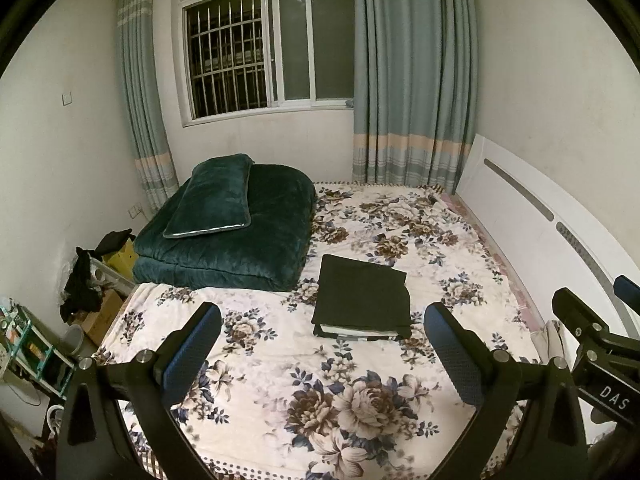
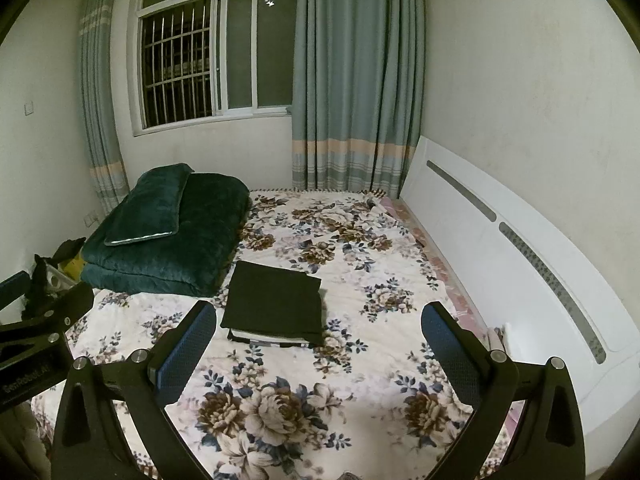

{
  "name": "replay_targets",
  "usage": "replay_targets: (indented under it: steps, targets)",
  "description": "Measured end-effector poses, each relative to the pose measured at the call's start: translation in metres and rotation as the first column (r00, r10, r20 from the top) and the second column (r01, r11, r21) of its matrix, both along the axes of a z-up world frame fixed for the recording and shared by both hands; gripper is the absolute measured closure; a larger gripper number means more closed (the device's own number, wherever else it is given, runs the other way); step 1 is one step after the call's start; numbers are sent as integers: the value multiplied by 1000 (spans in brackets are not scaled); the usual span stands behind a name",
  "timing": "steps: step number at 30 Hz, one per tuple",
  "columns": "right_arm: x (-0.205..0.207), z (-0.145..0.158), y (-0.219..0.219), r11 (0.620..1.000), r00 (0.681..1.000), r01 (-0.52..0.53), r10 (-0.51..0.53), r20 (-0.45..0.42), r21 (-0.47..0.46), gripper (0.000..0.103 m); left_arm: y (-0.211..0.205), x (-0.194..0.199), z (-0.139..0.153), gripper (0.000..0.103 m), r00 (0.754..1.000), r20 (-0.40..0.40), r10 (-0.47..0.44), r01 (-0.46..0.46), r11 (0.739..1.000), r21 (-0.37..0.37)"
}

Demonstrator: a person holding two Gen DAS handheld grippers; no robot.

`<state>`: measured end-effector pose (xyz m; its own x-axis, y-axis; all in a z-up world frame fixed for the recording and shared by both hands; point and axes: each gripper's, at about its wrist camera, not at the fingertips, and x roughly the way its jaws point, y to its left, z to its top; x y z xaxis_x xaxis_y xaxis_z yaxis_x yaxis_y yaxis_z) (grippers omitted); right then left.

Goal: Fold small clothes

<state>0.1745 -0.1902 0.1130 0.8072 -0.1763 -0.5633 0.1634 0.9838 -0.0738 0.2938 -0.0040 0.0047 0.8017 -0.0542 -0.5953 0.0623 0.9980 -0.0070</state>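
Both grippers, left [image 1: 322, 354] and right [image 2: 320, 354], hung spread wide, holding nothing.
Beyond them a dark folded garment [image 1: 362, 294] (flat, rectangular) lay on the floral sheet [image 1: 360, 412].

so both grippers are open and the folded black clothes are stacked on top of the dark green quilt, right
Not quite. The folded black clothes lie on the floral bedsheet, beside the dark green quilt, not on it; the left wrist view shows this. Both the left gripper and right gripper are open.
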Motion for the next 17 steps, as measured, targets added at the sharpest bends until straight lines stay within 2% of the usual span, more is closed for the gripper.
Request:
replay_targets:
  steps: [17]
  targets:
    - [-4, 0, 2, 1000, 1000, 5, -5, 0, 1, 0, -1, -2, 0, 0, 1000, 11, 1, -1, 1000, 3]
